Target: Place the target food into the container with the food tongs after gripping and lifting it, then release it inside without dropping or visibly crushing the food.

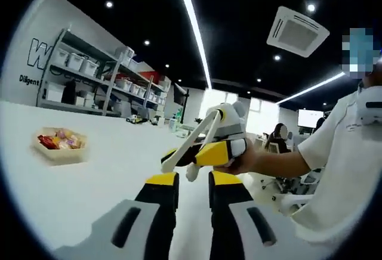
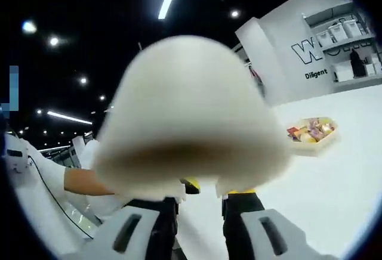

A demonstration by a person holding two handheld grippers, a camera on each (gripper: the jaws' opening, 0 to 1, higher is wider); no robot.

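The white surface (image 1: pixel 89 200) is your working area, and on it the tray (image 1: pixel 59 146) sits at about nine o'clock in the left gripper view and three o'clock in the right gripper view (image 2: pixel 310 132), well apart from both tools. The colourful food pieces (image 1: pixel 58 141) lie heaped inside it. From here you cannot tell whether this tray is the source or the destination, so confirm that before you commit. Your right tongs (image 1: pixel 200 155) appear to be pinching the cream food tongs (image 1: pixel 197 138), with your hand (image 1: pixel 248 161) behind them at about four o'clock. In the right gripper view the food tongs (image 2: pixel 191 117) are a blurred pale mass right at the lens, hiding the jaw tips, so judge that grasp from the left gripper view instead. Your left tongs (image 1: pixel 192 179) are spread with nothing between them. The step in hand looks like carrying the food tongs toward the tray. Tilt the right tongs so the tips of the food tongs come clear of the lens, approach the food from above, pick one piece at the heap's edge, and squeeze only until it lifts without deforming.
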